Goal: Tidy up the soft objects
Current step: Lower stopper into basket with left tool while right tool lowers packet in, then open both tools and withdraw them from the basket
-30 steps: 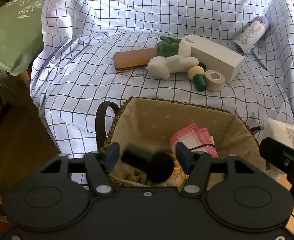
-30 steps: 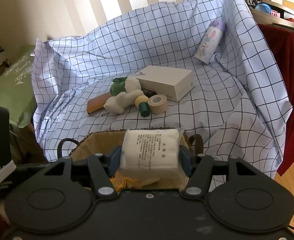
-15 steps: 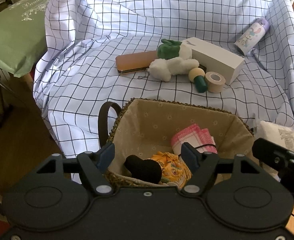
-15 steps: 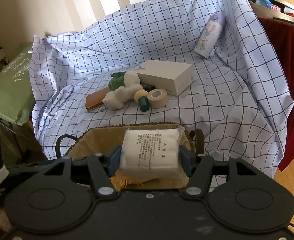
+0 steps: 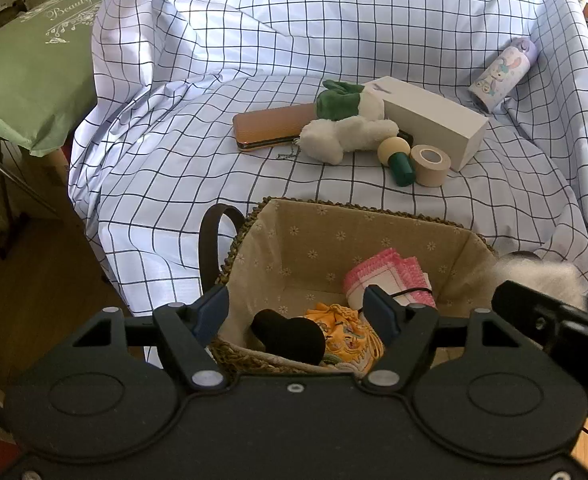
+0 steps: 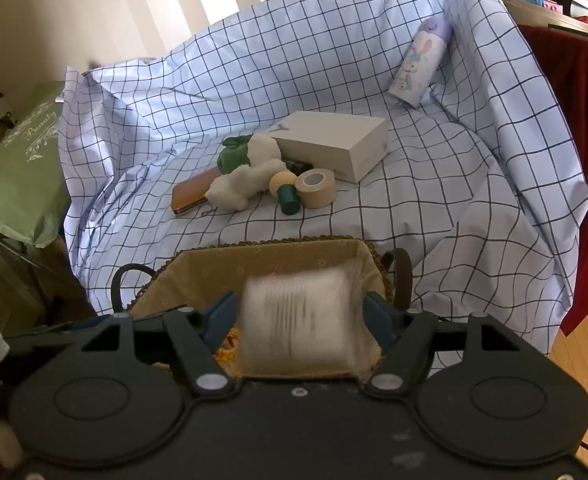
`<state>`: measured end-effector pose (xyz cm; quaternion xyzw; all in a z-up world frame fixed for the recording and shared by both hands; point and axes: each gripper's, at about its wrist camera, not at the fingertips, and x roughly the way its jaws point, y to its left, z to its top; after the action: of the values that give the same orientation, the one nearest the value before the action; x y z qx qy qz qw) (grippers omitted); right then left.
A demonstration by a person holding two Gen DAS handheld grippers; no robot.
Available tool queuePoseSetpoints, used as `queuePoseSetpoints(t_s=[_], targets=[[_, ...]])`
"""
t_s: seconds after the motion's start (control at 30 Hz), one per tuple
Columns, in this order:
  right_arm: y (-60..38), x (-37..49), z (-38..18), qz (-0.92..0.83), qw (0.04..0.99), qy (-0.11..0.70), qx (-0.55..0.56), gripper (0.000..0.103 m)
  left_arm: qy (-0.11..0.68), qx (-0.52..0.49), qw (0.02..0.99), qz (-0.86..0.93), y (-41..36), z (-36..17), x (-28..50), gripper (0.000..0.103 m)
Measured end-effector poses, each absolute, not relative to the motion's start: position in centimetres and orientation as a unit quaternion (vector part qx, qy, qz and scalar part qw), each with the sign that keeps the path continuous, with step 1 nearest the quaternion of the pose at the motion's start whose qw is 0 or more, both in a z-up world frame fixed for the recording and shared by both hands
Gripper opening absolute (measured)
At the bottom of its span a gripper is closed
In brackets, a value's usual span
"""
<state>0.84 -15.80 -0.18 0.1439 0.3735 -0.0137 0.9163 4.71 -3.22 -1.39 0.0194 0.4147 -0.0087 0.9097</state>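
A woven basket [image 5: 278, 216] with a beige lining sits at the near edge of the checked cloth. My left gripper [image 5: 296, 312] hangs over its near rim with its jaws opening. A black soft piece [image 5: 290, 338] lies loose in the basket below them, beside a yellow cloth [image 5: 346, 336] and a pink cloth [image 5: 390, 276]. My right gripper [image 6: 300, 316] is over the basket [image 6: 274, 252] with its jaws opening. A white packet [image 6: 298, 320], blurred, is between them with gaps at both pads. A white and green plush [image 5: 346, 136] lies further back.
On the cloth behind the basket lie a brown case [image 5: 270, 128], a white box [image 5: 434, 120], a tape roll [image 5: 430, 164], a green bottle [image 5: 400, 162] and a pastel bottle [image 5: 502, 74]. A green cushion [image 5: 26, 76] is at the left and a red cloth [image 6: 574, 120] at the right.
The left jaws have spread and the black piece has dropped from between them into the basket. The right jaws have widened and the white packet now shows blurred, slipping down.
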Motion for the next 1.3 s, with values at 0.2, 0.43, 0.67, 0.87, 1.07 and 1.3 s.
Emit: queuePoseSetpoints(t_s=[0.2,0.43,0.67,0.87,1.07,1.3], targets=[[-15.81,0.89,-0.25,-0.016,0.916,0.374,0.146,0.070,0.415,0.017,0.910,-0.011,-3.08,-1.37,4.69,0.076],[-15.99,0.82,-0.27,-0.017,0.916,0.374,0.147,0.070,0.414,0.018,0.910,-0.012,-3.20,-1.36,4.67,0.076],[-16.00,0.84,-0.27,-0.017,0.915,0.374,0.147,0.070,0.414,0.019,0.910,-0.012,-3.24,-1.37,4.65,0.076],[-16.13,0.77,-0.33,-0.017,0.914,0.376,0.149,0.070,0.414,0.018,0.910,-0.012,-3.30,-1.36,4.63,0.076],[-16.12,0.80,-0.41,-0.021,0.915,0.374,0.148,0.071,0.414,0.020,0.910,-0.012,-3.42,-1.38,4.64,0.077],[-16.25,1.21,-0.39,-0.038,0.921,0.364,0.131,0.072,0.414,0.028,0.910,-0.017,-3.46,-1.31,4.73,0.077]])
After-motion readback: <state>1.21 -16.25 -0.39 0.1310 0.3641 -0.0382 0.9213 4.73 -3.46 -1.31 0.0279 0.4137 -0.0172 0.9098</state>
